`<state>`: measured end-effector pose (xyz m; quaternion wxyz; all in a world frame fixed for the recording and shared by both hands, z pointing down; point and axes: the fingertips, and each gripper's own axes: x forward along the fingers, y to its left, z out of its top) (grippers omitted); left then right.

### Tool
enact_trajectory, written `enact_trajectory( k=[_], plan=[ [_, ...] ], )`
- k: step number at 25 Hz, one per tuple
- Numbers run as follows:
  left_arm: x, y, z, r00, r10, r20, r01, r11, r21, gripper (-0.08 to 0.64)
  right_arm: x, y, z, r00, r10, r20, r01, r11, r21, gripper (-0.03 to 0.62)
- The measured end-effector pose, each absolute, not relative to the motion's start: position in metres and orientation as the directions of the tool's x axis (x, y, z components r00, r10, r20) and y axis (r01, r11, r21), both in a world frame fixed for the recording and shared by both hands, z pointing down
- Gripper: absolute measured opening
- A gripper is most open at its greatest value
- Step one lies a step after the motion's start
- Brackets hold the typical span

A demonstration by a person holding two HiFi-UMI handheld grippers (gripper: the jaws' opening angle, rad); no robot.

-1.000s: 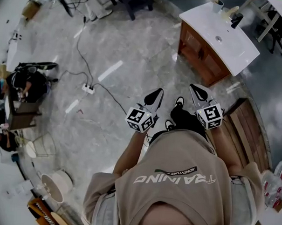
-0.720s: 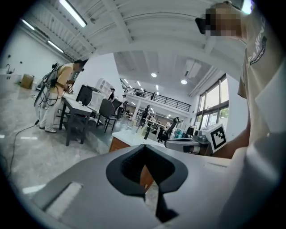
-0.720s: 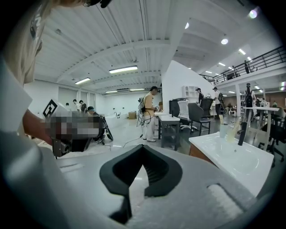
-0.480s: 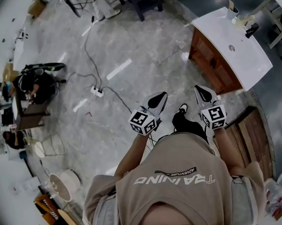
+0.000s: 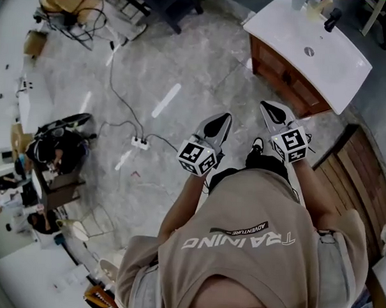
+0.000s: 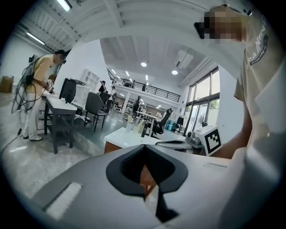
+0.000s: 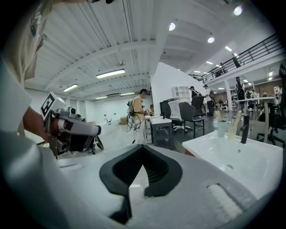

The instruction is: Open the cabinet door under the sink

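- Head view: the person stands on the grey marble floor (image 5: pixel 184 60), both tools held out in front at about chest height. The left claw (image 5: pixel 224 121) has its dark jaws pressed together with nothing between them. The right claw (image 5: pixel 266 109) just beside it looks the same: tips together, nothing held. Up ahead to the right is the white sink top (image 5: pixel 325 57) with its black faucet (image 5: pixel 331 21). Under it is the brown wooden cabinet door (image 5: pixel 281 72), which looks flush and closed. Both claws are well apart from it. A power strip (image 5: pixel 140 142) lies on the floor to the left, and wooden boards (image 5: pixel 346 166) run along the right.
- Left gripper view: looking along the left claw (image 6: pixel 144 146), the tips meet and the pads behind them grip nothing. Through the gap shows a sliver of the brown cabinet (image 6: pixel 145 178), with the sink top (image 6: pixel 127 136) stretching beyond. The right claw (image 6: pixel 178 144) pokes in from the right. Off to the left, another person (image 6: pixel 38 85) bends over a dark tabletop (image 6: pixel 60 106).
- Right gripper view: the right claw (image 7: pixel 143 146) is closed at the tips and empty. The white sink top (image 7: pixel 232 159) sits near on the right, with the faucet (image 7: pixel 244 129) upright at its back. The left claw (image 7: pixel 73 127) shows at the left.
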<state>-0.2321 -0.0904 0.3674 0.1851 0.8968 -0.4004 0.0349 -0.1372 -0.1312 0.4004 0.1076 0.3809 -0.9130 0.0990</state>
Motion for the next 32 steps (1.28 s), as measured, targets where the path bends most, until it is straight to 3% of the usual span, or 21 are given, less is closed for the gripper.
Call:
enact_trajectory(
  k=[5, 17, 23, 32],
  plan=[
    [-0.203, -0.119, 0.366, 0.751, -0.631, 0.196, -0.656, -0.681, 0.325, 0.018, -0.102, -0.142, 0.386, -0.595, -0.762, 0.256, -0.796, 0.603, -0.055, 0.002],
    [-0.145, -0.177, 0.37, 0.913, -0.351, 0.207, -0.402, -0.859, 0.317, 0.018, -0.025, -0.123, 0.38, -0.177, -0.951, 0.255, -0.983, 0.16, -0.087, 0.002],
    [-0.128, -0.198, 0.382, 0.944, -0.233, 0.232, -0.298, -0.904, 0.306, 0.018, -0.013, -0.108, 0.377, -0.012, -0.963, 0.269, -0.997, -0.01, -0.082, 0.002],
    [-0.102, -0.216, 0.468, 0.951, -0.069, 0.301, -0.206, -0.868, 0.452, 0.018, -0.028, -0.068, 0.428, 0.145, -0.901, 0.409, -0.972, -0.206, -0.109, 0.002]
  ],
)
